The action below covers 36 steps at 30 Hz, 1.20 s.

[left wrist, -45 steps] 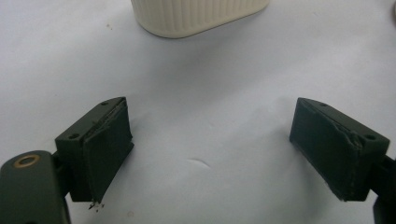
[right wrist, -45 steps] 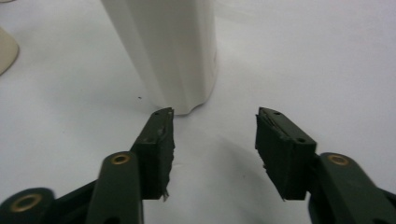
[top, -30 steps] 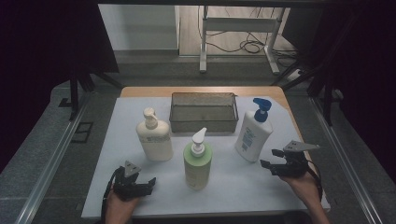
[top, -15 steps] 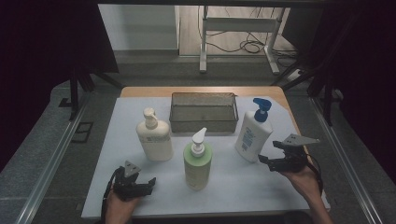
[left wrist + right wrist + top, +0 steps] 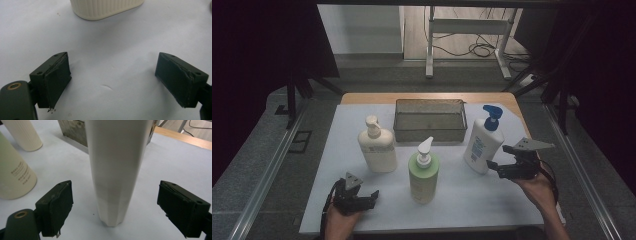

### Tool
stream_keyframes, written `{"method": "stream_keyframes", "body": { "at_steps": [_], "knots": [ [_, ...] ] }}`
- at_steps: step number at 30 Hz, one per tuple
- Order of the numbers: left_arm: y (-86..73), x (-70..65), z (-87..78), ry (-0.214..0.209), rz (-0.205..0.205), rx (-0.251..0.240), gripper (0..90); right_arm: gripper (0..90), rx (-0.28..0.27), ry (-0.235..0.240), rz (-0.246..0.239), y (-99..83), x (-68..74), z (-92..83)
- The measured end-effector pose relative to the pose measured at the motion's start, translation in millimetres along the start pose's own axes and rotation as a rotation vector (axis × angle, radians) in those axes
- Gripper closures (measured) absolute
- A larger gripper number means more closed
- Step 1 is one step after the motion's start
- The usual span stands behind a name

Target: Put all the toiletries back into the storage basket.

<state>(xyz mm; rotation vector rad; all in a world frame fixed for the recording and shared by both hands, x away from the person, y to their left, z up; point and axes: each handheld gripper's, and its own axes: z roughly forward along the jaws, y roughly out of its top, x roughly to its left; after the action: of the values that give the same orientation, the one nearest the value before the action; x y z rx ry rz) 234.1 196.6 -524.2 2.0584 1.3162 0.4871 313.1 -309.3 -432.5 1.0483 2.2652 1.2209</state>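
Worktop (image 5: pixel 512 200), covered by a pale sheet, carrying a wire basket (image 5: pixel 430 120) at the back and three upright pump bottles in front of it. The thing in hand is the white bottle with the blue pump (image 5: pixel 482 145), standing at the right of the sheet, just right of the basket's front corner and apart from it.

Its body is tall, smooth and flattened, narrowing toward the base; judged from this, it is a stiff plastic shell, moderately heavy if full, top-heavy when tilted, and somewhat slippery across its glossy faces. The best hold would be across the narrow sides at mid-body, below the label's upper edge, never on the pump head, which may turn or sink.

The green bottle (image 5: pixel 423 172) stands at the middle front and the cream bottle (image 5: pixel 377 150) to the left, both well apart from the white one.

The right tongs (image 5: pixel 497 169) are held level just beside the white bottle's lower body. In the right gripper view, the right tongs (image 5: pixel 115 210) stand wide apart with the bottle (image 5: pixel 116 170) between the pads, untouched; they have just been opening.

The left tongs (image 5: pixel 112 86) rest low near the front edge, apart and empty.
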Motion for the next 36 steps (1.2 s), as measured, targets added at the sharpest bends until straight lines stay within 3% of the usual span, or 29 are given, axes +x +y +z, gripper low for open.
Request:
{"method": "stream_keyframes", "body": {
  "at_steps": [17,36],
  "knots": [
    [-0.1,0.0,0.2,0.000,0.000,-0.003,12.4,13.2,-0.049,-0.014,0.004,18.9,-3.1,1.6],
    [0.0,0.0,0.1,0.000,0.000,-0.001,12.4,13.7,-0.044,0.004,0.019,34.3,-6.1,19.1]
  ]
}}
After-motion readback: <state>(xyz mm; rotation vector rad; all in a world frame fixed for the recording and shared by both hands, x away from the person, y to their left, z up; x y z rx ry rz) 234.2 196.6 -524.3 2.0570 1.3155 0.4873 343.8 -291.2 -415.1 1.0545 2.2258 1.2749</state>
